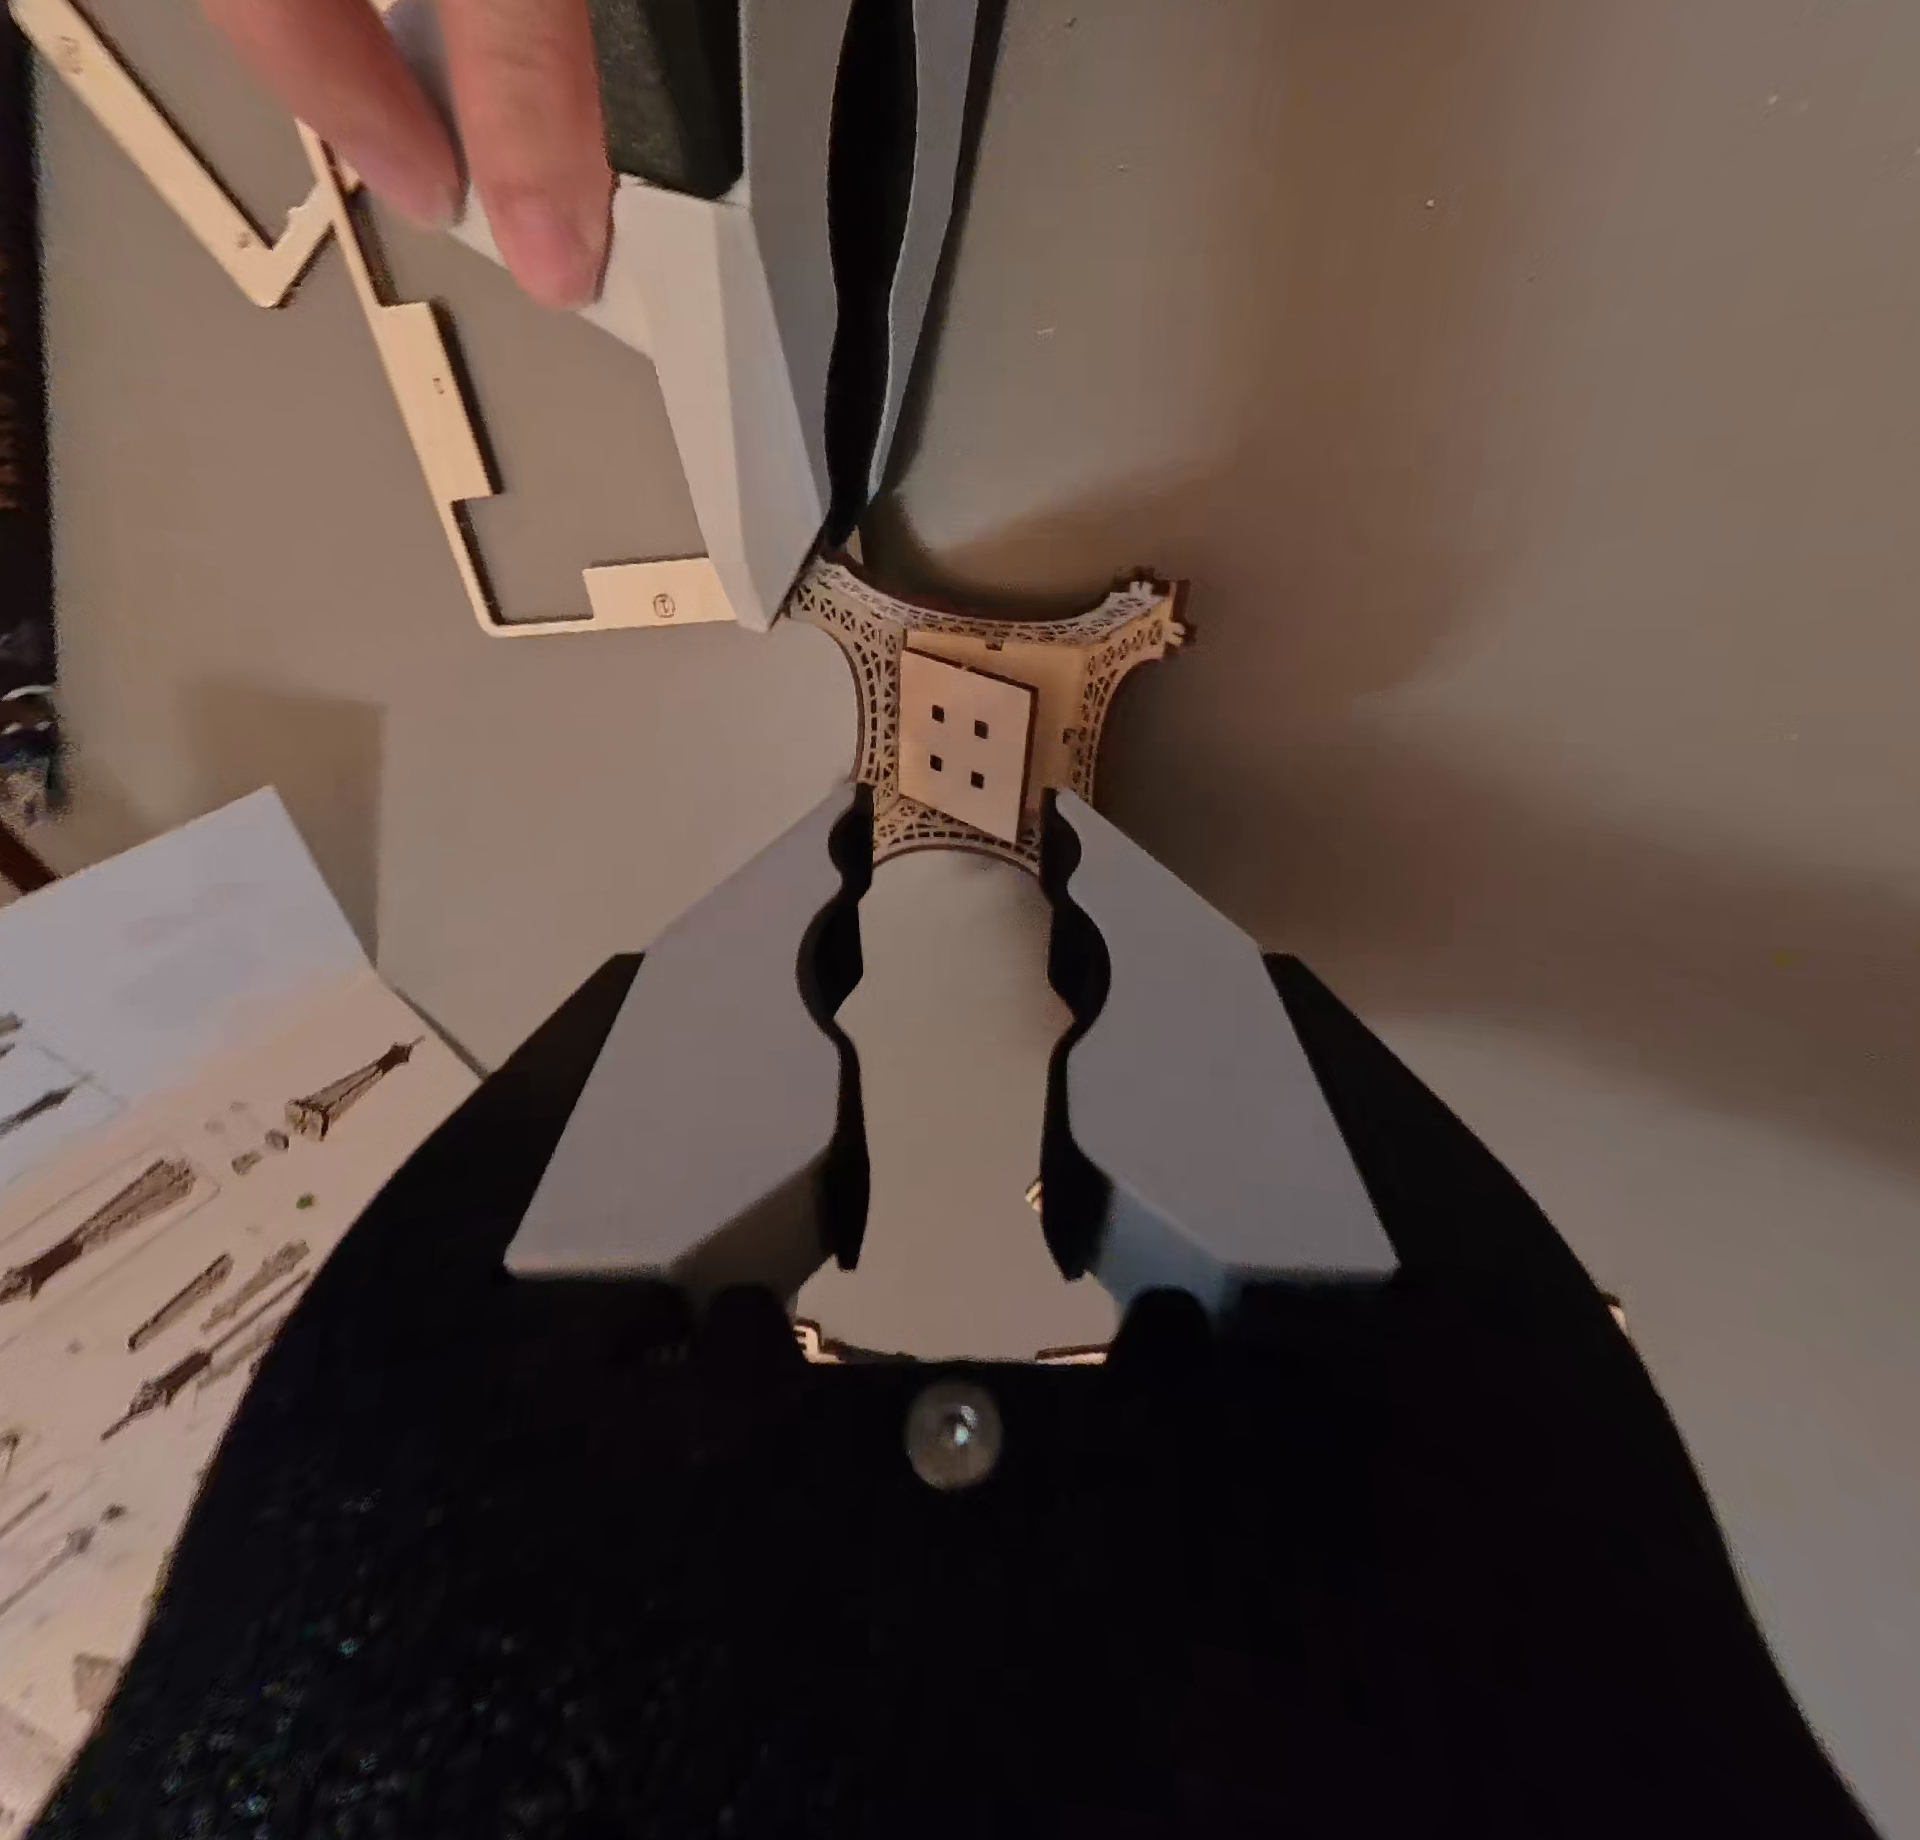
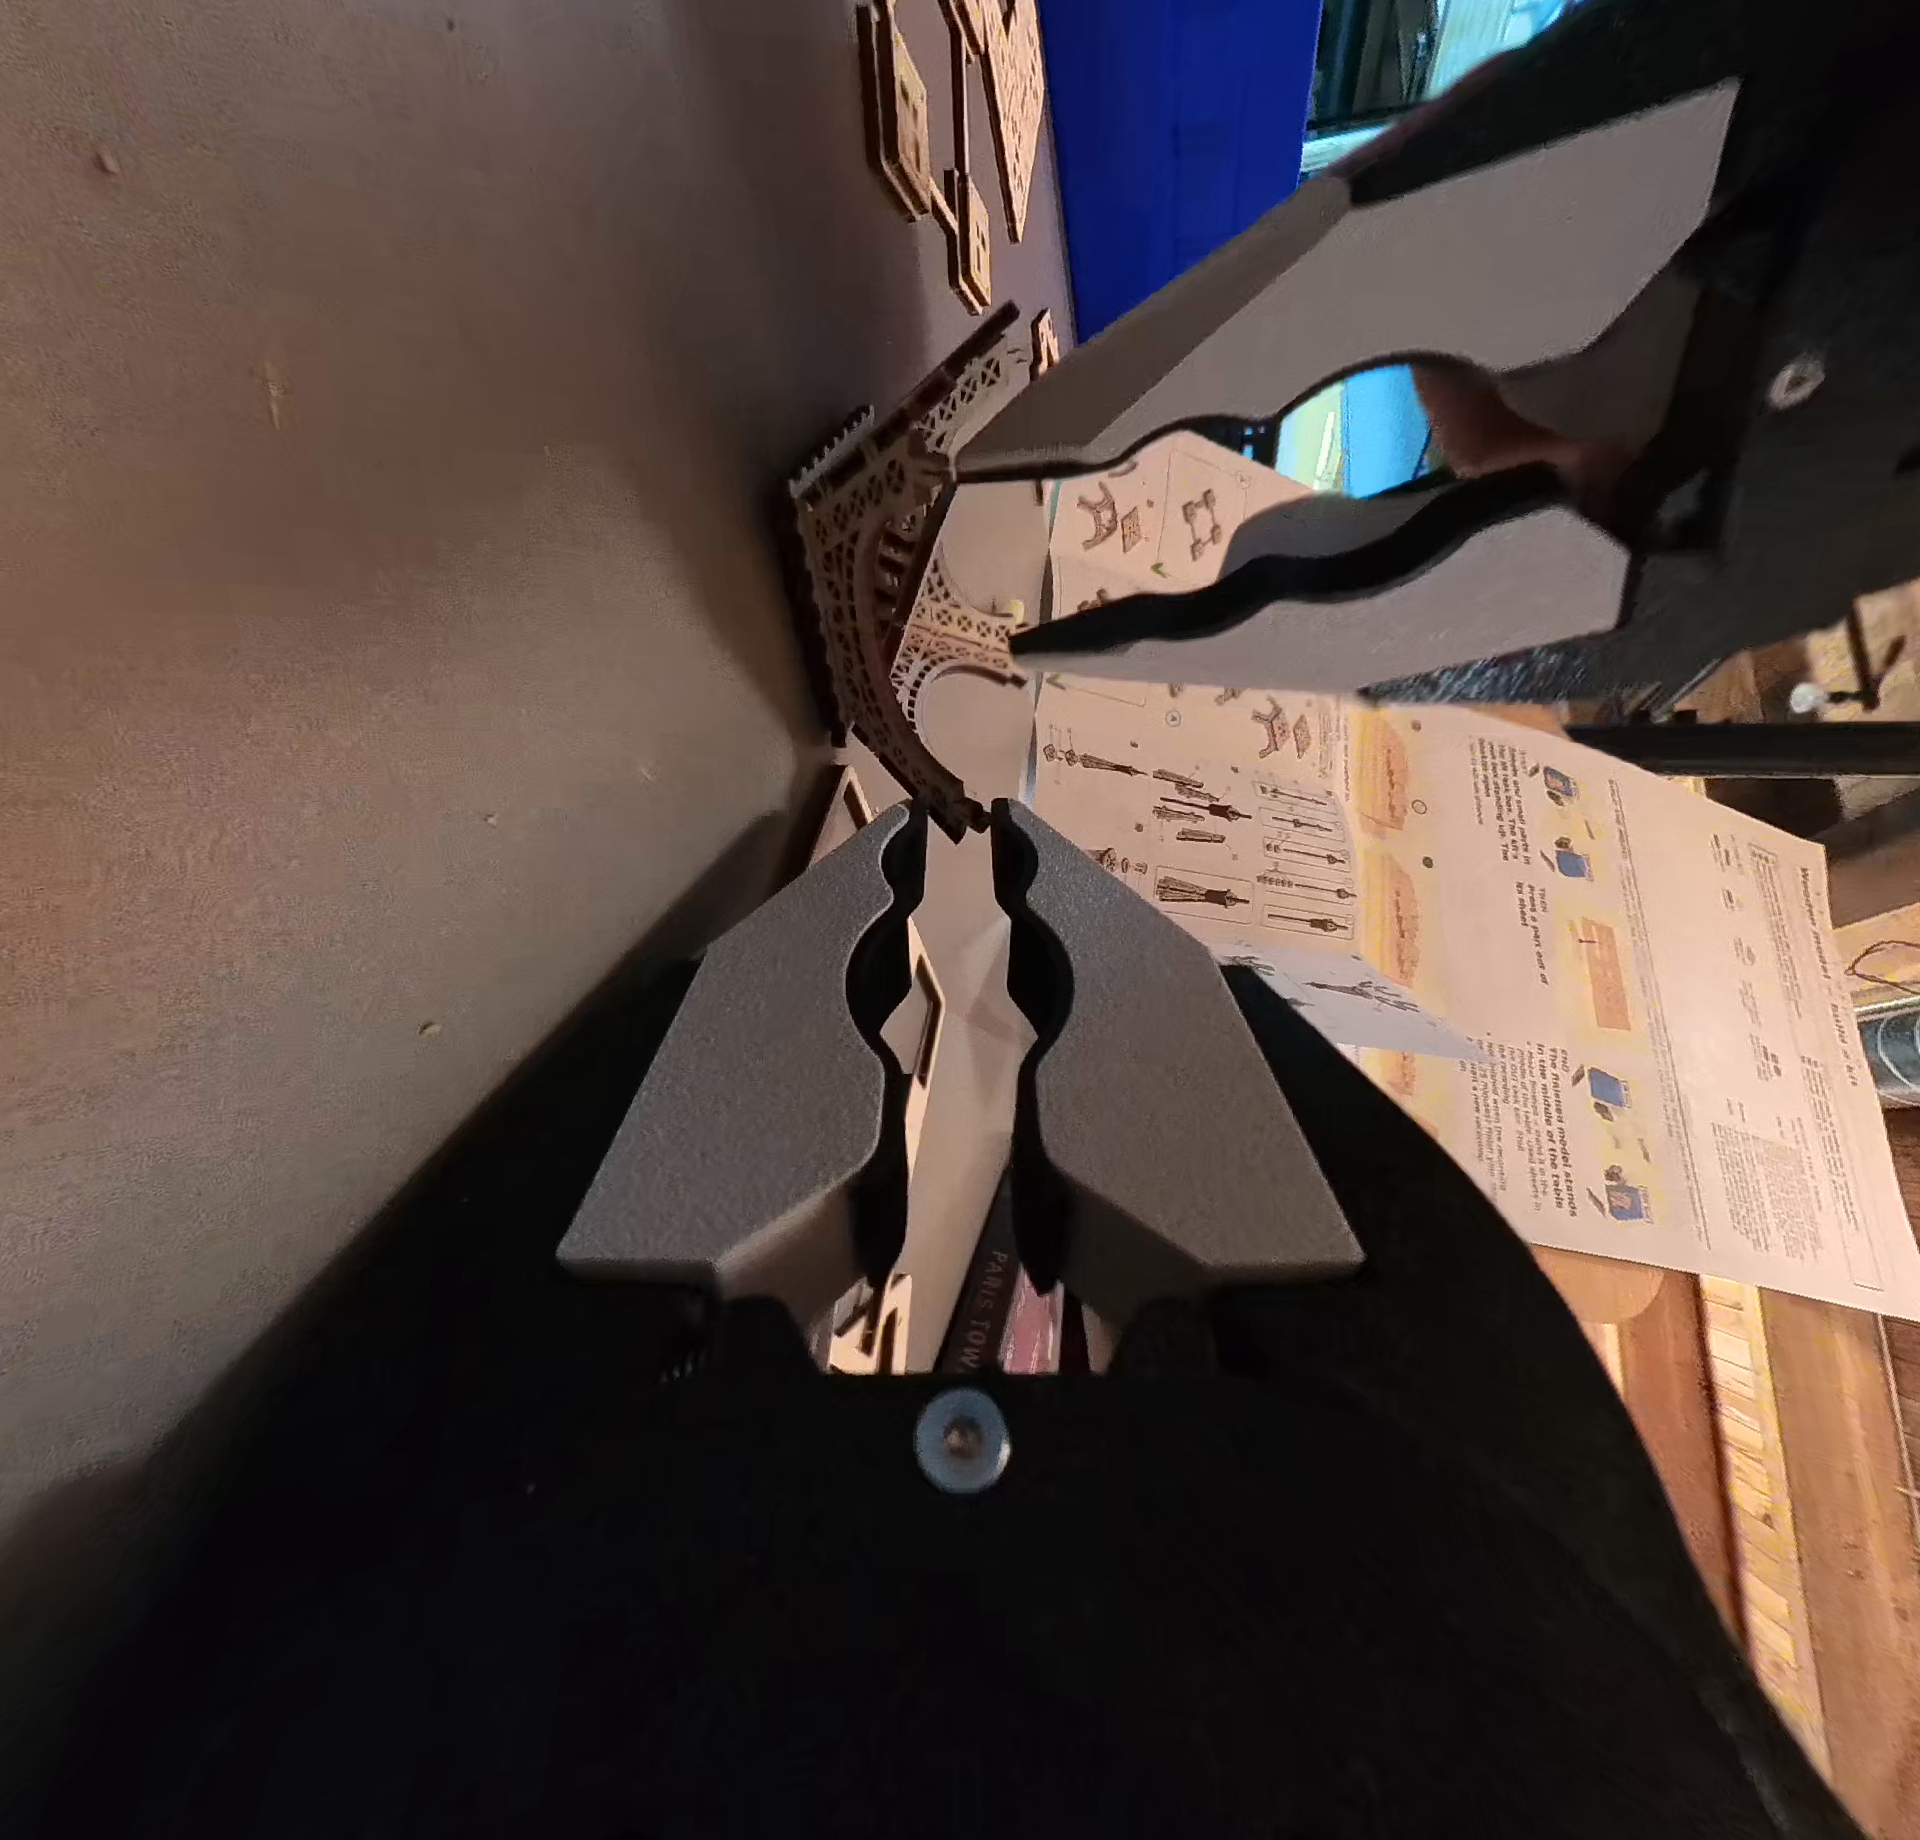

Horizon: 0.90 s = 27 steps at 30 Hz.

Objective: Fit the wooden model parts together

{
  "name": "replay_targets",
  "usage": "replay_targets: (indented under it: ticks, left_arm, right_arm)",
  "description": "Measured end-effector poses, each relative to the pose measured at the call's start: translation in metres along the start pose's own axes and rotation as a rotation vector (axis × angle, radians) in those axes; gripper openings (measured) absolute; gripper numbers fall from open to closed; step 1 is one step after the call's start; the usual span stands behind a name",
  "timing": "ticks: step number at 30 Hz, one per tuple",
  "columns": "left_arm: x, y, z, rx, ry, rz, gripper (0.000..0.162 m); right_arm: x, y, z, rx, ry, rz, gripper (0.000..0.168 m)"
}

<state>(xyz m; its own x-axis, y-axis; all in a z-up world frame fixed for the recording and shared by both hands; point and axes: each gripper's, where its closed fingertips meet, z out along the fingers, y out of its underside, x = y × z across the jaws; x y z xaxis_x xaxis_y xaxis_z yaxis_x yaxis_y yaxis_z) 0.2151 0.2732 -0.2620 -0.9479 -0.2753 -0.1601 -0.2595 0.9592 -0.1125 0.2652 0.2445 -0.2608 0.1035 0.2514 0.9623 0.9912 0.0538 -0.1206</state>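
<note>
Wooden tower base point(image 1: 971, 741) is sitting on the grey table point(image 1: 1507, 440), four lattice legs splayed around a square top plate point(image 1: 968, 749) with four small slots. I am bracketing it with my left gripper point(image 1: 956, 803): its fingertips are sitting on either side of the near legs with a moderate gap, and I cannot tell whether the pads are actually pressing the wood. In the right wrist view the left gripper point(image 2: 982, 559) is reaching in from the side, one fingertip at the top of the base point(image 2: 883, 585) and the other at an arch.

My right gripper point(image 2: 956, 814) is standing narrow, its tips almost meeting at the tip of one leg; I am judging that it is pinching that leg, though the contact is too small to be sure. In the left wrist view it is coming down from above point(image 1: 821, 543) onto the far corner, and a finger point(image 1: 540, 128) is resting on its body.

To do this step well, I am keeping both holds light, since the lattice looks thin and brittle, and squeezing only along the joints, square to the plate. A punched-out sheet frame point(image 1: 416, 367) and the instruction sheet point(image 2: 1455, 907) are lying nearby, well clear of the base.
</note>
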Motion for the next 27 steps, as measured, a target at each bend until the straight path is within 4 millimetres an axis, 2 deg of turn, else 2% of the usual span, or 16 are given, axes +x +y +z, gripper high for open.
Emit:
replay_targets:
  ticks: [5,11,17,19,22,27]
  left_arm:
    - [0.001,0.013,-0.011,0.001,-0.196,-0.088,0.03]
    - [0.007,0.011,-0.025,0.216,-0.48,-0.303,0.038]
    - [0.035,0.002,-0.017,0.292,-0.649,-0.255,0.05]
    - [0.032,0.007,-0.015,0.249,-0.731,-0.216,0.059]
    - [0.025,0.013,-0.012,0.197,-0.783,-0.169,0.064]
    - [0.013,0.003,-0.007,0.216,-0.858,-0.09,0.062]
  right_arm:
    - [0.0,0.002,-0.001,-0.002,0.001,0.004,0.01]
    - [0.002,0.0,-0.003,0.015,0.013,-0.007,0.009]
    - [0.005,-0.006,-0.007,0.028,0.038,-0.016,0.009]
    - [0.005,-0.008,-0.008,0.029,0.04,-0.01,0.009]
    - [0.004,-0.008,-0.007,0.023,0.036,0.008,0.009]
    - [0.006,-0.01,-0.007,0.019,0.042,0.054,0.009]
